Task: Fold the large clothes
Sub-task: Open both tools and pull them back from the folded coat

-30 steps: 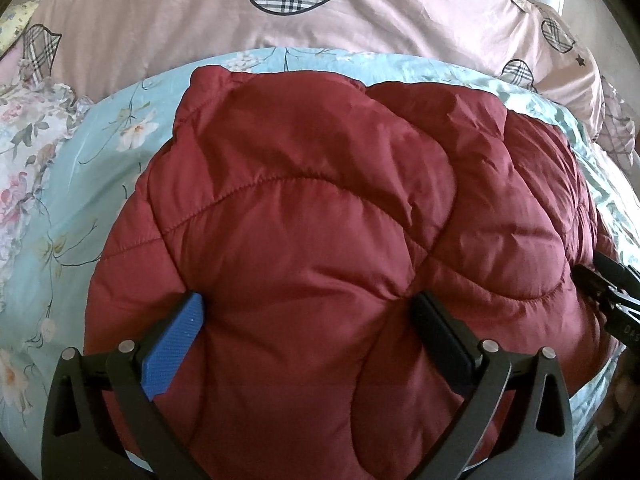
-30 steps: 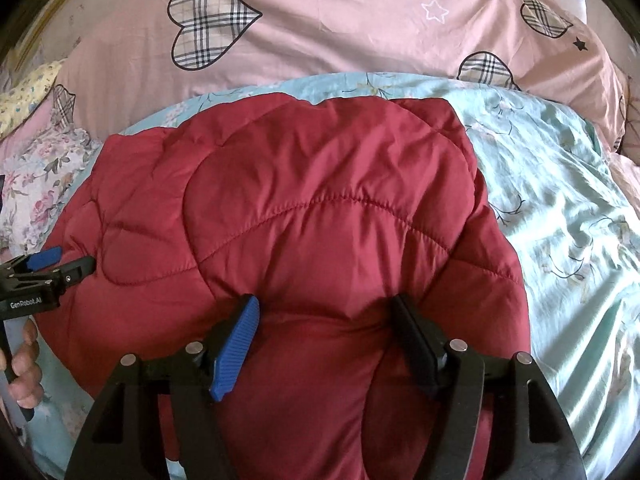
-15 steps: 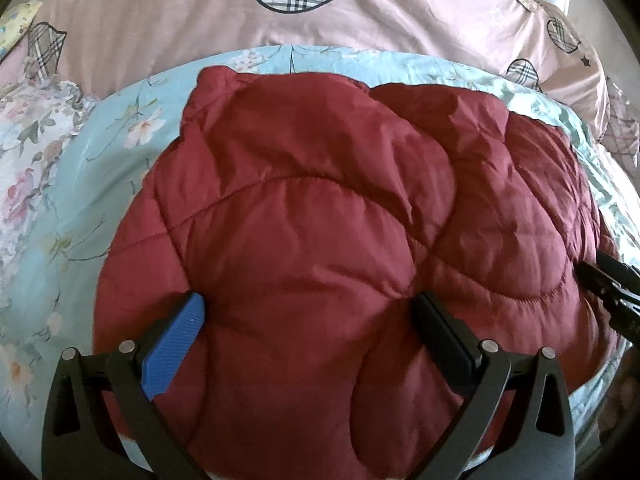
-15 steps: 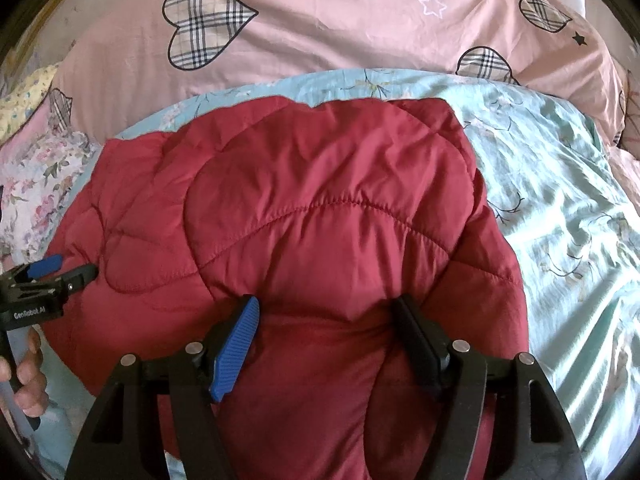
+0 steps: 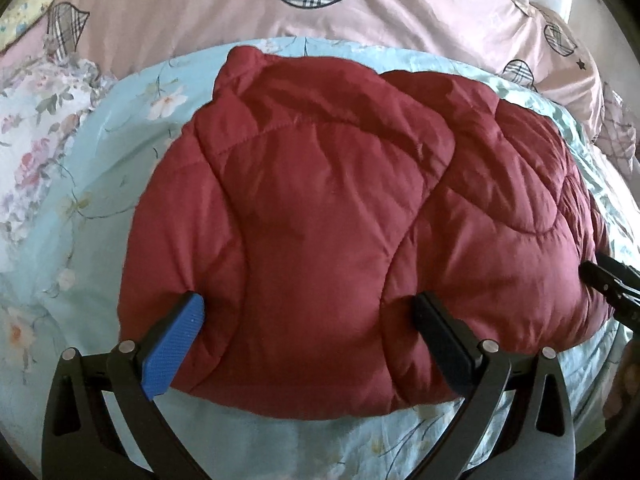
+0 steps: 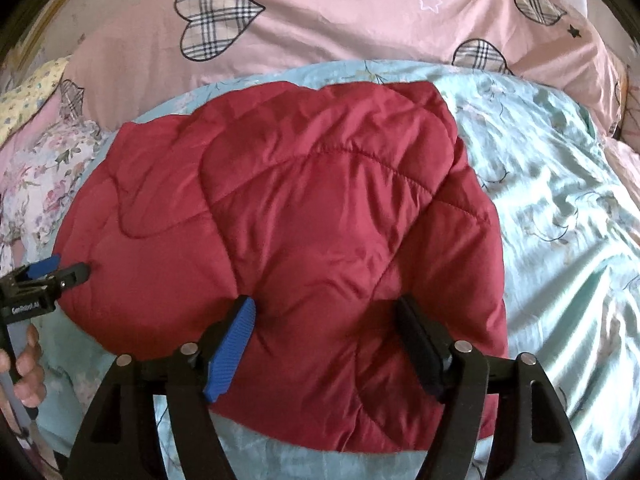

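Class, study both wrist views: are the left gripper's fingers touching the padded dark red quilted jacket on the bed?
Touching. The left wrist view shows the left gripper with its fingers dented into the padded dark red quilted jacket.

right tongs [image 5: 612,284] cut off at frame edge, hand [image 6: 24,376] partly cropped

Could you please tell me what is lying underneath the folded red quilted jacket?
The red quilted jacket rests on a light blue floral sheet, which shows all around its edges. Anything between the jacket's folded layers, or directly beneath its middle, is covered and cannot be seen.
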`<state>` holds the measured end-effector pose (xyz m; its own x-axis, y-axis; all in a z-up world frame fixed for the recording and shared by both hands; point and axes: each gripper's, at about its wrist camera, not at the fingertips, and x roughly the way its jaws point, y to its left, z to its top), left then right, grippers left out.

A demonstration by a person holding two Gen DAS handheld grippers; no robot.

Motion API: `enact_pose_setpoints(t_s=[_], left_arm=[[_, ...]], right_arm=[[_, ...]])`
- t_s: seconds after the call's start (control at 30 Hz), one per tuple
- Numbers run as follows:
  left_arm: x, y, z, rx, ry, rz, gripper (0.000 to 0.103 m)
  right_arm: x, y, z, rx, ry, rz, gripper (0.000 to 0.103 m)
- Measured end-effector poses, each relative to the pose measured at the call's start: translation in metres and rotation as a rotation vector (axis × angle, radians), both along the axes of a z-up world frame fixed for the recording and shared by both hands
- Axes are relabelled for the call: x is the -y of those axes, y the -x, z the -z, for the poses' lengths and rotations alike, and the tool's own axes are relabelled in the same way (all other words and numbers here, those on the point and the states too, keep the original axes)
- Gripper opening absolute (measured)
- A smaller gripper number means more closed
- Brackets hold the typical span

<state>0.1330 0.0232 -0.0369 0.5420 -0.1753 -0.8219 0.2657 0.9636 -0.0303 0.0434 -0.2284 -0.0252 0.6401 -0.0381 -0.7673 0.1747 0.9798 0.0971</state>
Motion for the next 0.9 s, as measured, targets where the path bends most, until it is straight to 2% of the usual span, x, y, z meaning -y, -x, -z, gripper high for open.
enact_pose_setpoints(t_s=[0.17,0.33,0.6,0.7,0.9], left_arm=[[0.002,0.0,0.001,0.007,-0.018,0.006,0.103],[0.001,0.007,-0.006,0.011,-0.025,0.004,0.103],[-0.007,0.038,-0.01,-0.008,-0.005,0.001,0.103],[-0.012,0.054,-0.007,-0.018,0.001,0.005,0.103],[-0.017,0.084,0.007,-0.046,-0.048,0.016,0.103]], right_arm=[[0.006,-0.01,0.005,0.001,-0.018,0.019,0.079],[0.003,-0.002,-0.004,0.002,-0.027,0.026,0.079],[-0.018,0.042,-0.022,0.017,-0.033,-0.041,0.08],[-0.024,0.058,-0.02,0.005,-0.045,-0.057,0.08],[-0.042,0.087,-0.006,-0.052,-0.056,-0.088,0.081]])
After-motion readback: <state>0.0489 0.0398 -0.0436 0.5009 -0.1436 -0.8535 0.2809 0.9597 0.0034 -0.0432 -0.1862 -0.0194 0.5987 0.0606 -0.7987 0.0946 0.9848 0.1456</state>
